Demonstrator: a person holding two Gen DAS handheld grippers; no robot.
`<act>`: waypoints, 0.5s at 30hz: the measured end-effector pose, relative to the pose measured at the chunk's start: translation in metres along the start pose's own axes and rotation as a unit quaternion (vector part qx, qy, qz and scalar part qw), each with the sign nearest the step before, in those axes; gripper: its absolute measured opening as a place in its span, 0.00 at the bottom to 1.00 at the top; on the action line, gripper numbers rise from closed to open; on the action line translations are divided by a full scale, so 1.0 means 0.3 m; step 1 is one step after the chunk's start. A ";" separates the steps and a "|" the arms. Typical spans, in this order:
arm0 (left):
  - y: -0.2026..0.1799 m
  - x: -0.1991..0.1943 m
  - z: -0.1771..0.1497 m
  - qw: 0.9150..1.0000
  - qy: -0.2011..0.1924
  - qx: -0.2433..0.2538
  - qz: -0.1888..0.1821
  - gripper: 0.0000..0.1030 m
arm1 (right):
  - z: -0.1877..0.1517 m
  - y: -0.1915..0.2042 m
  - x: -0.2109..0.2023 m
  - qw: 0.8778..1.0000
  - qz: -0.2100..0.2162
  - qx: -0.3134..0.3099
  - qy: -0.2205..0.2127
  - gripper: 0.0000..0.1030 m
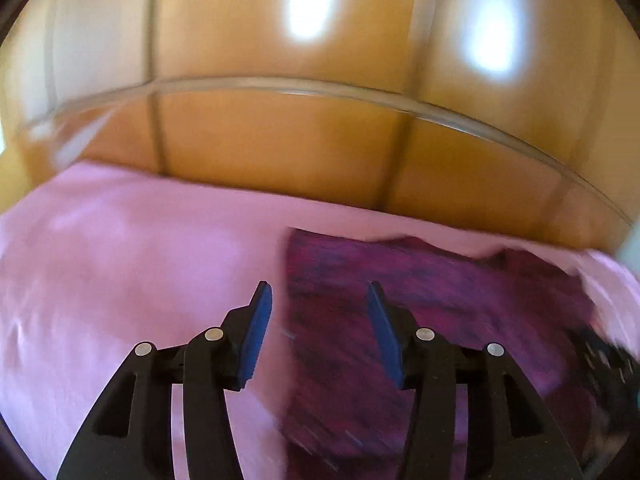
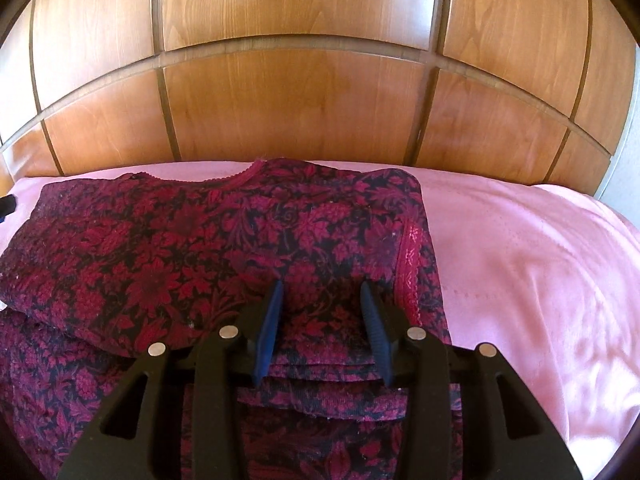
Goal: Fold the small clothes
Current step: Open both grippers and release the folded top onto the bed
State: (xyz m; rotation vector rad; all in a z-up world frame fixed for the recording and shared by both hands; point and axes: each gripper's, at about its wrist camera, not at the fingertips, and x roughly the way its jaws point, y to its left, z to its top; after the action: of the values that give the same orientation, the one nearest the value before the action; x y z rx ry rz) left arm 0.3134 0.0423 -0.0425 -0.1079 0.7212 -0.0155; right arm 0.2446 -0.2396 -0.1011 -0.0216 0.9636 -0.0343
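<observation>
Garments: one was counted, a dark floral top [image 2: 224, 248] in red and black, lying partly folded on the pink bedsheet [image 2: 520, 264]
Layers: the folded upper part lay over a lower part, with stacked hems showing between the right gripper's fingers
Trims: two shiny red bands showed, one at the neckline near the headboard [image 2: 296, 92], one down the garment's right edge
Position: the top's far edge sat close to the head edge of the bed, and its right edge stopped about midway across the right wrist view
Left gripper [image 1: 320, 300]: one, its jaws apart with nothing between them, hovering over the top's [image 1: 420, 312] left edge in a blurred view; whether it touched cloth could not be told
Right gripper [image 2: 322, 300]: one, jaws parted, blue pads [image 2: 270, 320] standing either side of the folded cloth without visibly pinching it
Open room: bare sheet spread wide to the right of the garment toward the bed's right edge, and wide to its left in the left wrist view
Limits: the wooden panelled headboard closed off the far side
</observation>
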 end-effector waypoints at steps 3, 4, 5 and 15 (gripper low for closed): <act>-0.048 0.034 -0.076 0.998 0.038 0.040 0.001 0.47 | -0.005 -0.003 -0.006 1.000 0.002 0.002 0.000 0.39; -0.058 0.081 -0.111 0.997 0.060 0.053 0.019 0.47 | -0.005 -0.004 -0.006 1.000 0.003 0.004 0.000 0.39; -0.058 0.103 -0.132 0.996 0.062 0.055 0.023 0.47 | -0.005 -0.007 -0.007 1.000 0.005 0.005 0.000 0.39; -0.011 0.035 -0.134 0.997 0.041 0.028 0.051 0.52 | -0.010 -0.014 -0.004 1.000 0.006 0.005 -0.005 0.40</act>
State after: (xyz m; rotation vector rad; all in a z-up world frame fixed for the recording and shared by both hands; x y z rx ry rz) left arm 0.2947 0.0346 -0.0791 -0.0164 0.8069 0.0580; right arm 0.2414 -0.2438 -0.1018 -0.0060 0.9540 -0.0280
